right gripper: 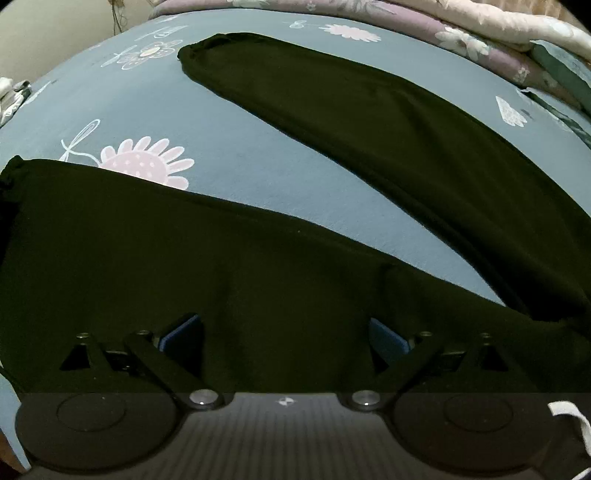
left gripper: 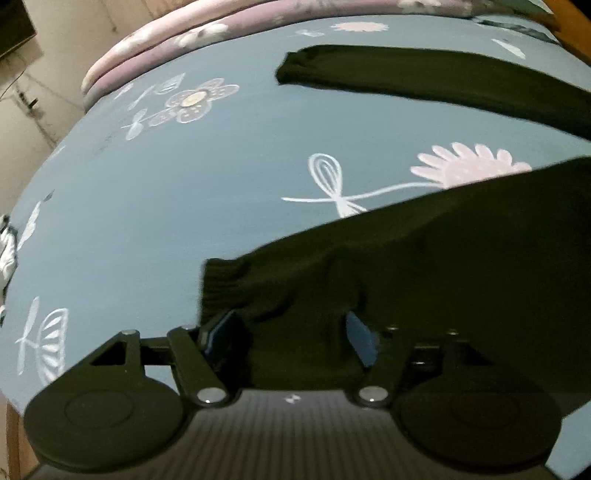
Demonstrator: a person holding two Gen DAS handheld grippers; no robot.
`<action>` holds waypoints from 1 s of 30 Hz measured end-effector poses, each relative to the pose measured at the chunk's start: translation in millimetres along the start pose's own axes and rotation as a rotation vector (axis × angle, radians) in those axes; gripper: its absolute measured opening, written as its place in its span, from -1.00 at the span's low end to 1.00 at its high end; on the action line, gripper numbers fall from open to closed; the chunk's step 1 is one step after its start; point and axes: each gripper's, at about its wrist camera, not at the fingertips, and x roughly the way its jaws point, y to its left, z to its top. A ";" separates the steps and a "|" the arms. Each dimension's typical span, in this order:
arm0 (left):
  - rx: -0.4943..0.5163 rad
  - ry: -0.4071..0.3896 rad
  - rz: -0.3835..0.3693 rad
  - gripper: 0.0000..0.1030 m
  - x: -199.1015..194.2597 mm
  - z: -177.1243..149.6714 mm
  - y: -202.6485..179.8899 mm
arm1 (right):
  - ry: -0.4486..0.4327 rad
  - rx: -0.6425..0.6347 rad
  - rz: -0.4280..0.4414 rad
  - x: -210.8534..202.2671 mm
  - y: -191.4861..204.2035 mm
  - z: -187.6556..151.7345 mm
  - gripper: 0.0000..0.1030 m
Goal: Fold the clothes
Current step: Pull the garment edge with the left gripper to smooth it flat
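Left wrist view first: left tool [left gripper: 291, 334] down low over the bed [left gripper: 155, 206], pointing steeply at the blue flowered sheet. Jaws parted about midway, blue pads [left gripper: 221, 334] showing on either side. Dark trousers [left gripper: 424, 273] bunched right between them, ribbed cuff [left gripper: 221, 284] of the near leg just above the left pad. Cloth lying slack in the gap, no pinch visible, pads standing clear of it on the right; so released, not clenched. Far leg [left gripper: 424, 77] of the same trousers stretched flat across the top of the sheet, well apart from the near one, its cuff pointing left. Pink and lilac quilt [left gripper: 177, 33] stacked along the far edge of the bed.

Over to the right wrist view: right tool [right gripper: 284, 332] spread very wide, near its fullest, blue pads [right gripper: 181, 332] far out to each side. Black fabric of the trousers [right gripper: 258, 266] filling the whole space between and beneath them, lying flat on the bed [right gripper: 258, 177]. Nothing gripped here, jaws released, hovering just over the near leg. Second leg [right gripper: 369, 122] running diagonally from upper left down to the right edge, a wedge of blue sheet between the two legs. Pink daisy print [right gripper: 144, 162] half covered by the near leg's upper edge. Folded quilt [right gripper: 480, 40] along the top right.
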 end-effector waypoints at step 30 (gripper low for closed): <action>-0.223 0.094 -0.128 0.45 38.8 -6.2 19.9 | 0.006 -0.005 -0.007 0.7 0.6 -0.5 1.00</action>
